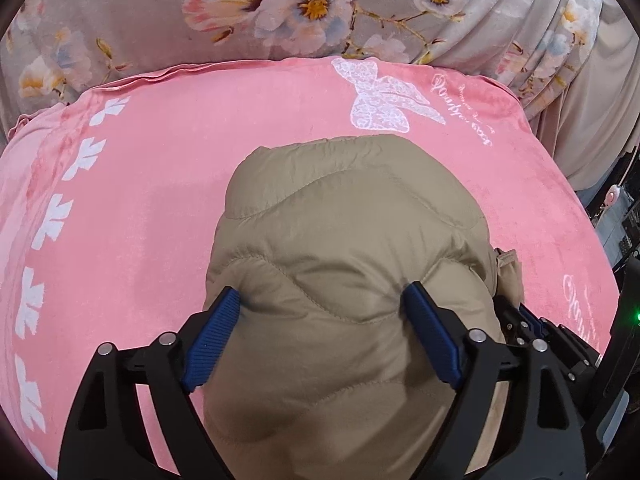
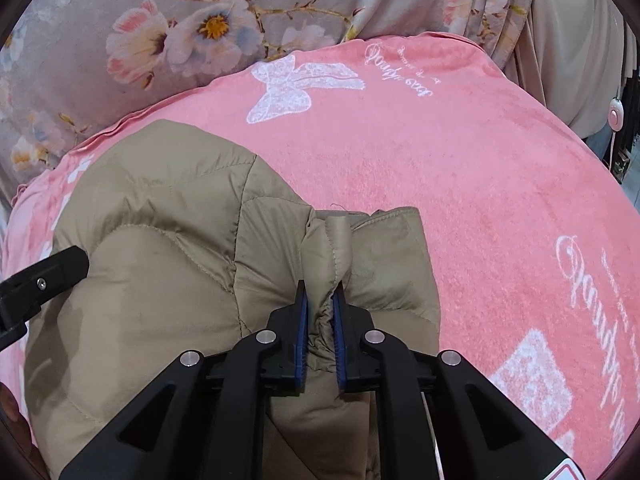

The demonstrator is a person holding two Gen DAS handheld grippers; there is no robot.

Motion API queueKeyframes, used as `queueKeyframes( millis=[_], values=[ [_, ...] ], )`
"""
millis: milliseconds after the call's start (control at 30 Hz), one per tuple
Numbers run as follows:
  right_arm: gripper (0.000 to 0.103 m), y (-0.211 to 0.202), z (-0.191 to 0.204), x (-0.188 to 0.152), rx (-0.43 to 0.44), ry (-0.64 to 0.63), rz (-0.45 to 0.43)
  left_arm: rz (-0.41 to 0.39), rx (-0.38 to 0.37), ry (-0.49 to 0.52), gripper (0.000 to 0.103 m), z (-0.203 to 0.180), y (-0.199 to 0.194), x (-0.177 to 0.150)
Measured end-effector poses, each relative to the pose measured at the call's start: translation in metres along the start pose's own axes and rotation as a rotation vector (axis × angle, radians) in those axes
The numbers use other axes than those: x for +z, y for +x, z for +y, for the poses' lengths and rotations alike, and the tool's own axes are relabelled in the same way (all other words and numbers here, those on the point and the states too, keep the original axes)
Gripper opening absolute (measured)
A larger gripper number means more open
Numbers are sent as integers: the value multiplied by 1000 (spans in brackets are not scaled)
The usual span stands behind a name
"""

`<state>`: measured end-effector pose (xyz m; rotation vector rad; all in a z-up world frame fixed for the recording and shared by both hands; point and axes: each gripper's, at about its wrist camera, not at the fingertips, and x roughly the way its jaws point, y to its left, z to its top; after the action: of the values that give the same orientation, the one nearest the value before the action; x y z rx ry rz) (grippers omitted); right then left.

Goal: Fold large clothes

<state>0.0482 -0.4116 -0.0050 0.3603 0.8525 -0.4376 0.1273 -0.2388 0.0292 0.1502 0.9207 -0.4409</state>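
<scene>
A tan quilted puffer jacket [image 1: 340, 220] lies bunched on a pink blanket [image 1: 160, 200]. My left gripper [image 1: 322, 290] stands wide open over it. The puffy fabric bulges up between the blue pads [image 1: 212, 340] and brushes them, but it is not pinched. In the right wrist view the jacket [image 2: 160, 220] fills the lower left. My right gripper [image 2: 319, 286] is shut on a narrow gathered fold at the jacket's right edge [image 2: 338, 240]. A black finger of the left gripper [image 2: 44, 280] shows at the left of that view.
The pink blanket [image 2: 480, 200] carries a white butterfly print [image 2: 292, 88] and lettering. It lies over a grey floral sheet [image 1: 280, 8]. Beige cloth [image 1: 592, 128] hangs at the right, with dark clutter beyond the bed's right edge.
</scene>
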Motion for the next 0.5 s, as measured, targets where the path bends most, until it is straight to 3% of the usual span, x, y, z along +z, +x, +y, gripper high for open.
queueKeyframes(
  millis=[500],
  values=[
    [11, 24, -8, -17, 27, 17, -47, -53, 65, 47, 98, -14, 35, -17]
  ],
)
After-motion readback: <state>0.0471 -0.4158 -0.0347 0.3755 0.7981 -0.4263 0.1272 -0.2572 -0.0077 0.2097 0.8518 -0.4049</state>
